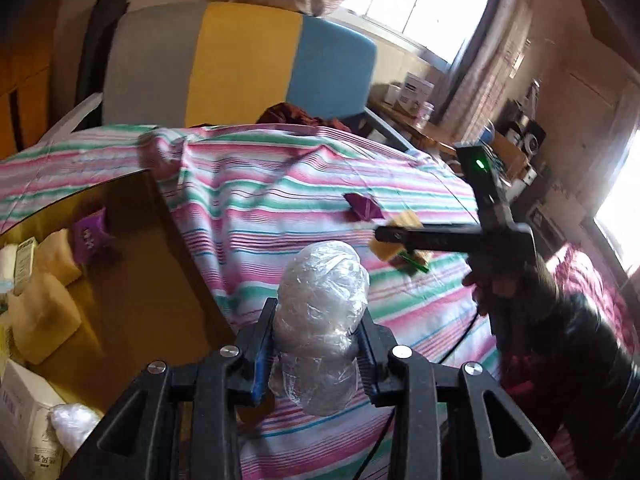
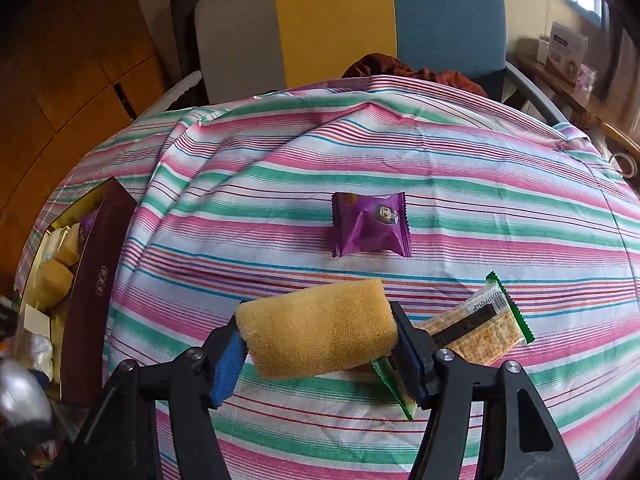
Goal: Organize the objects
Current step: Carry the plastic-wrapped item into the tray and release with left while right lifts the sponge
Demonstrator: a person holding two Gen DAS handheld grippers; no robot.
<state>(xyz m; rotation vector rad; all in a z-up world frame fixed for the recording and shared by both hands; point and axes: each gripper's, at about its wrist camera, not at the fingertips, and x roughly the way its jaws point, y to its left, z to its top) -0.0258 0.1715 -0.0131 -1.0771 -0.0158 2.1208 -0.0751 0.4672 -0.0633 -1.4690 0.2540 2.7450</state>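
My left gripper (image 1: 318, 320) is shut on a lumpy bundle wrapped in clear plastic (image 1: 322, 280), held above the striped cloth (image 1: 260, 200). In the right wrist view my right gripper (image 2: 320, 332) is shut on a yellow sponge block (image 2: 320, 328), its blue pads pressing both ends. A purple snack packet (image 2: 370, 226) lies on the cloth beyond it. A cracker packet with green edges (image 2: 476, 332) lies just under and right of the sponge. The left wrist view shows the right gripper (image 1: 394, 236) with the sponge (image 1: 406, 222) at right.
An open box with a gold inside (image 1: 120, 280) and a dark maroon wall (image 2: 92, 280) stands at the table's left, holding sponge blocks (image 1: 40, 312), a purple packet (image 1: 90, 236) and small cartons. A grey, yellow and blue chair back (image 2: 332, 20) stands behind the table.
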